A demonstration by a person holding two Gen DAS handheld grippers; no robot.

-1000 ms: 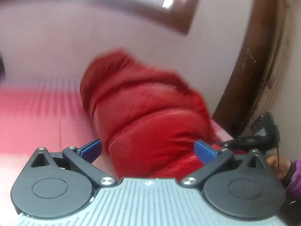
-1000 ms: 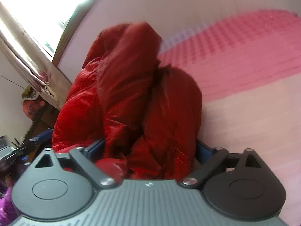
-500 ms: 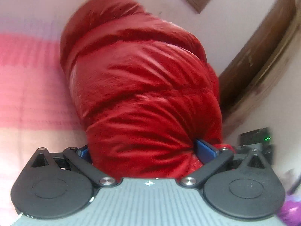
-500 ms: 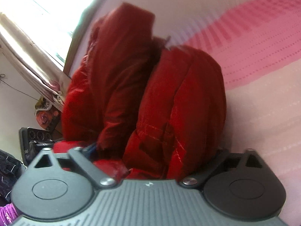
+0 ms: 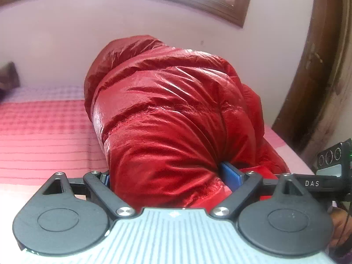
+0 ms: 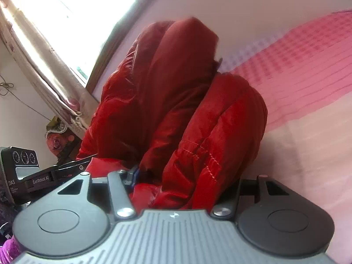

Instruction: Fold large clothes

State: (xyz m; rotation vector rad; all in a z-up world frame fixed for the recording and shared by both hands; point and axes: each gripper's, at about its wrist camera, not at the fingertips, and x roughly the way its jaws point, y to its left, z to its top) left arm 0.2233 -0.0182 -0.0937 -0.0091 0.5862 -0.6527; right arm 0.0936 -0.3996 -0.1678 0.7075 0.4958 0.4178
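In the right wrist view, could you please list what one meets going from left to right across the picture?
Other claw's camera unit → curtain → red puffer jacket → pink checked bedspread.

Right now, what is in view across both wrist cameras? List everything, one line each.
puffer jacket: one, shiny red, bundled on the bed between both grippers' fingers
bedspread: one, pink checked, under the jacket
window frame: one, brown wood, on the wall above the bed
curtain: one, pale, beside the window
left gripper: one, black with blue pads, closed on the jacket
right gripper: one, black, closed on the jacket
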